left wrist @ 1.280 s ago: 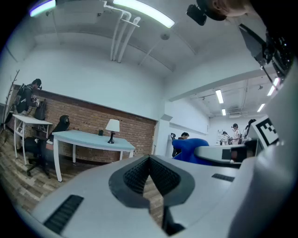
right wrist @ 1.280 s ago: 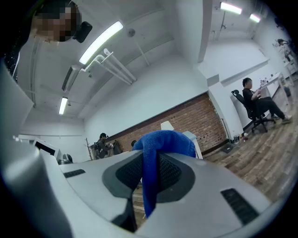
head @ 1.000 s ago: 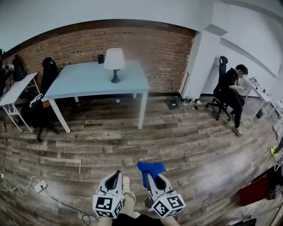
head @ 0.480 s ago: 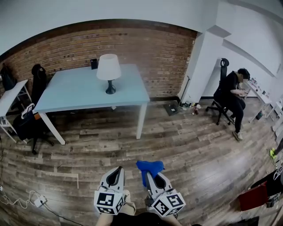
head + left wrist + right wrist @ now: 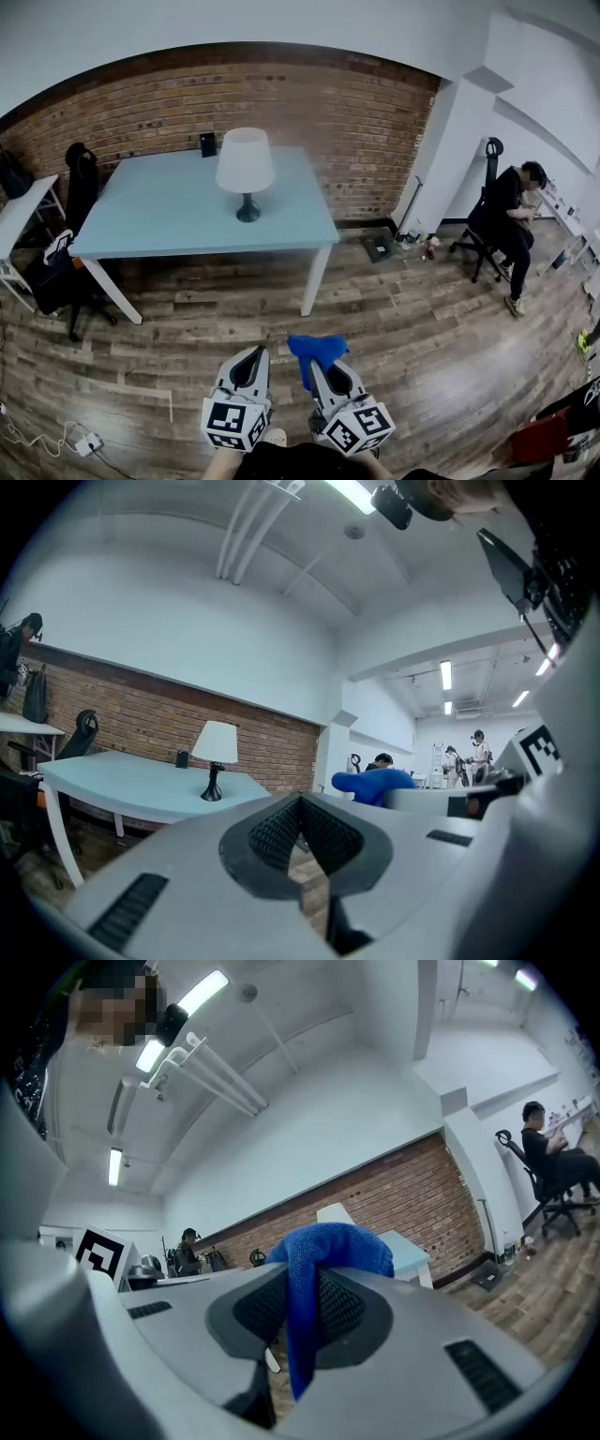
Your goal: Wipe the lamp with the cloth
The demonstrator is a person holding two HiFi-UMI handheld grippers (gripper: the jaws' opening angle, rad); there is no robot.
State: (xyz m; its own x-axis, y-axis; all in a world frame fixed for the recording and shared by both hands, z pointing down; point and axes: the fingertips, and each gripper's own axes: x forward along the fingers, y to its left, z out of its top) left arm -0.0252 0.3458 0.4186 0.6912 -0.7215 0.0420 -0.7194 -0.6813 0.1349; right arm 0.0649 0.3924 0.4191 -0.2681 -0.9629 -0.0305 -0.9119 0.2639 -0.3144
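Observation:
A white-shaded lamp (image 5: 246,169) with a dark stem and base stands on the pale blue table (image 5: 169,211) against the brick wall; the same lamp (image 5: 215,757) shows small in the left gripper view. My right gripper (image 5: 319,361) is shut on a blue cloth (image 5: 316,350), which bulges out over the jaw tips as a blue cloth (image 5: 323,1255) in the right gripper view. My left gripper (image 5: 249,364) is shut with nothing in it. Both grippers are low in the head view, over the wood floor, well short of the table.
A black office chair (image 5: 80,178) stands at the table's left end, beside a white desk (image 5: 21,211). A person (image 5: 511,220) sits on a chair at the right by a white pillar (image 5: 445,150). A small dark object (image 5: 208,143) stands at the table's back edge. Cables (image 5: 56,441) lie at the lower left.
The table and lamp have grown larger and shifted toward the centre of the head view. Both grippers keep their place and the cloth stays clamped.

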